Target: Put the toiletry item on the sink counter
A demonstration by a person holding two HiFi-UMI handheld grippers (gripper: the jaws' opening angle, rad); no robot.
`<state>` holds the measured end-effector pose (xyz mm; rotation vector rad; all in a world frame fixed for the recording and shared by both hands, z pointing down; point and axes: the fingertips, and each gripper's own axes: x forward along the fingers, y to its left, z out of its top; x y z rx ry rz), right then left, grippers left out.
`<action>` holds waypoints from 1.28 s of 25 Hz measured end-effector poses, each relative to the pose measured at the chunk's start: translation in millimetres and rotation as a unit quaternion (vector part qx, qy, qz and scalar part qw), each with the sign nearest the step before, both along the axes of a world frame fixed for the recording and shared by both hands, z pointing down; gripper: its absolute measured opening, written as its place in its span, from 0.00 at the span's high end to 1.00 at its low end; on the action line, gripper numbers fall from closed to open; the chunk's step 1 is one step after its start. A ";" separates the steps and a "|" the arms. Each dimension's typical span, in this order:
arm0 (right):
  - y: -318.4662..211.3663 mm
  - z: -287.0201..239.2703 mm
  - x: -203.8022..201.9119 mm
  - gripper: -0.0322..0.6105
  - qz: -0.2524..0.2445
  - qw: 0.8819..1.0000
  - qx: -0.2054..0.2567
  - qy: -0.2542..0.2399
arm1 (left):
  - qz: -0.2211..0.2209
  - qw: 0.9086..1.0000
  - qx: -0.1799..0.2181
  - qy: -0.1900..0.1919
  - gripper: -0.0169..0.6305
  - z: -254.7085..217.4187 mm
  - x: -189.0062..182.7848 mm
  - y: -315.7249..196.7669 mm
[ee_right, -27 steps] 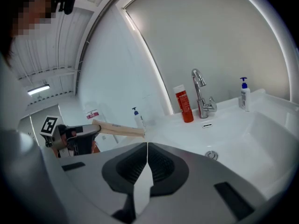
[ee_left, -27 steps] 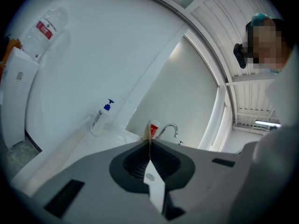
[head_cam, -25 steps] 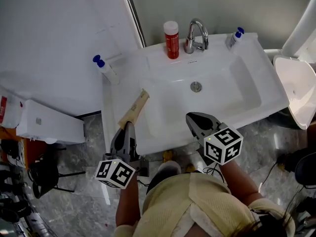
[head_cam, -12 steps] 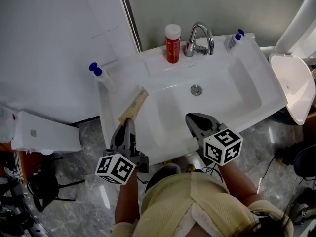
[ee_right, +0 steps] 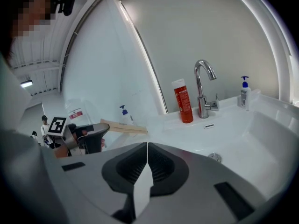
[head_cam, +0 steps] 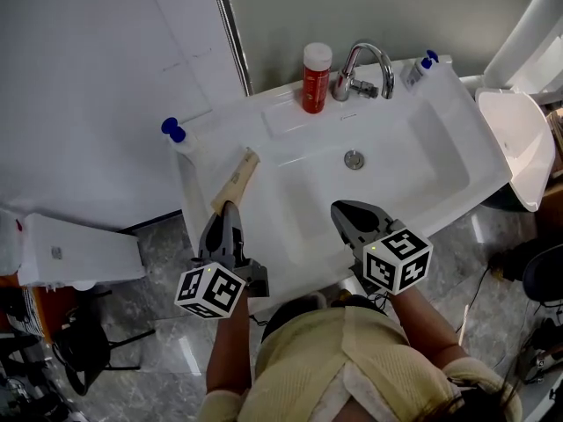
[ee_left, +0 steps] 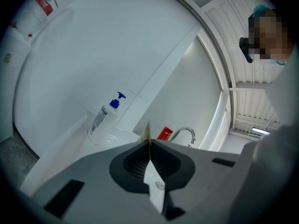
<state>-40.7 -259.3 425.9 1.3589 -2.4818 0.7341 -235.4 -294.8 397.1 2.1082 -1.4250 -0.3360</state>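
The left gripper [ee_left: 149,143] pinches a thin tan tube [ee_left: 147,130] edge-on, with a blue-pump bottle [ee_left: 103,117] beyond.

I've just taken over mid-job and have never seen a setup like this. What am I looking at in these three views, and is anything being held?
There is no robot arm here. A person stands at a white sink with a hand-held gripper in each hand. The top-down picture comes from a camera on their head. The other two cameras ride on the grippers and look along their jaws. The left gripper is shut on a flat tan toiletry item, held over the sink's left edge. The right gripper is shut and empty. On the counter stand a red bottle beside the faucet, a left pump bottle and a right pump bottle, both blue-topped.
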 end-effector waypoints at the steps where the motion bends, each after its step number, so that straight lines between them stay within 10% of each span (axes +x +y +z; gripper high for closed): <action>1: -1.3 0.0 -2.6 0.91 0.001 1.000 0.000 0.002 | -0.001 1.000 -0.002 0.001 0.92 1.8 -3.0 -3.3; 32: -60.0 18.9 -4.7 0.91 -0.096 0.995 -0.023 0.013 | -0.159 0.983 -0.084 -0.044 0.91 55.8 -27.1 -53.8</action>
